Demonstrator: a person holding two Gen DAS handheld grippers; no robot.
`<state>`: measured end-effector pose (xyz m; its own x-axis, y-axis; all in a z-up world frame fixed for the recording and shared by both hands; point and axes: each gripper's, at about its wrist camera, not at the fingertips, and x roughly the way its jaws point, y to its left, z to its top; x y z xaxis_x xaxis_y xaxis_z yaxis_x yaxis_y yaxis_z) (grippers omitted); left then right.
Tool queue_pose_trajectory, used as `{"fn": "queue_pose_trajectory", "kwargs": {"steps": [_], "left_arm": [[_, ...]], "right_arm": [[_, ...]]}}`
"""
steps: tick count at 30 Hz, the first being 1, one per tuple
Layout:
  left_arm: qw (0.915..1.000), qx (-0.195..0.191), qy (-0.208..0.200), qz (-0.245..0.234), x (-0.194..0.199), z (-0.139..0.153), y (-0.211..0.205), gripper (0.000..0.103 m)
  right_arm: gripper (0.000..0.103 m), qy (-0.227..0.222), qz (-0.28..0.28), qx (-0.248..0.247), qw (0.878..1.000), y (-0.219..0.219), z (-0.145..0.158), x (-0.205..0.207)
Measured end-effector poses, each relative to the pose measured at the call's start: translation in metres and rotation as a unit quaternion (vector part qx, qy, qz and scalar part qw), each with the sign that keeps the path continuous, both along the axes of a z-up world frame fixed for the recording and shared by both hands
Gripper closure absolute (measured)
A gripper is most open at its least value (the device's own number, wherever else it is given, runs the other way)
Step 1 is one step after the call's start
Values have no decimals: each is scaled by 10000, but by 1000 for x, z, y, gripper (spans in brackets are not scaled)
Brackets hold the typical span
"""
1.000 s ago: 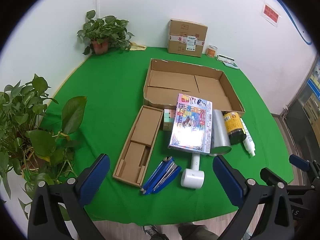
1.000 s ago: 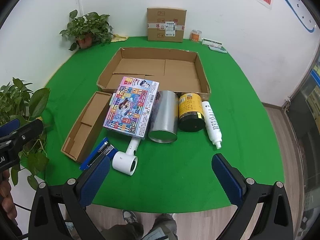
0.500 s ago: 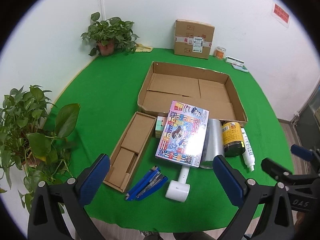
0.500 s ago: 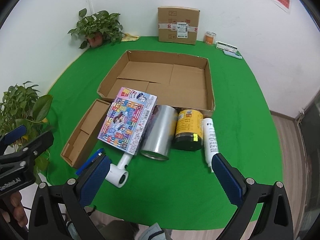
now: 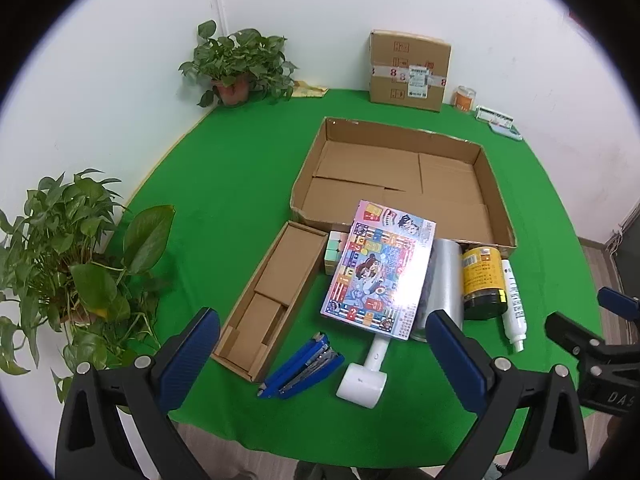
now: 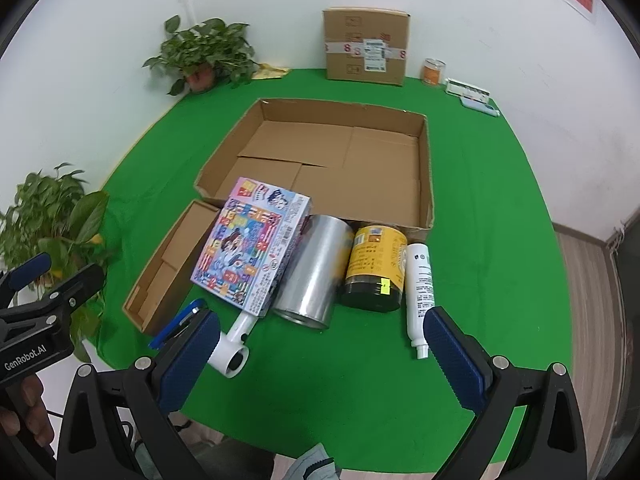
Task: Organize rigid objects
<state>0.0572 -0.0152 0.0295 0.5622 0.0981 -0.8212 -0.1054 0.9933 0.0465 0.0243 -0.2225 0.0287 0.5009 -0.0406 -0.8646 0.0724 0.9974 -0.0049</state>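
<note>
On the green table, a large open cardboard tray (image 5: 494, 184) (image 6: 426, 168) stands empty. In front of it lie a colourful game box (image 5: 380, 270) (image 6: 250, 244), a silver can (image 5: 444, 276) (image 6: 312, 272), a dark jar with a yellow label (image 5: 482, 280) (image 6: 374, 268) and a white bottle (image 5: 512, 304) (image 6: 418, 284). A white hammer-shaped tool (image 5: 366, 374) (image 6: 234, 344), a blue stapler (image 5: 302, 366) (image 6: 176, 322) and a pastel cube (image 5: 334, 250) lie nearby. My left gripper (image 5: 324, 364) and right gripper (image 6: 320, 360) hover open above the near table edge, holding nothing.
A narrow cardboard box (image 5: 276, 300) (image 6: 164, 268) lies left of the game box. Potted plants (image 5: 68, 268) (image 5: 236, 68) stand at the left and the back corner. A sealed carton (image 5: 408, 70), an orange jar (image 5: 464, 98) and a flat white case (image 5: 498, 120) sit along the back wall.
Both grippers have moved forward toward the table and the objects have grown larger in view. Nothing on the table has been touched or shifted.
</note>
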Motion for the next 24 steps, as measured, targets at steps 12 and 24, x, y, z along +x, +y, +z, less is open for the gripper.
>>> {"fn": "queue_pose_trajectory", "kwargs": {"steps": [12,24], "left_arm": [[9998,-170,-35,-81,13,1,-8,1],[9984,-378,411,-62,19,-22,13,1]], "right_arm": [[1,105,-13,-106,9999,-2,-3,15],[1,363,63,25,9993,-2,-21,25]]}}
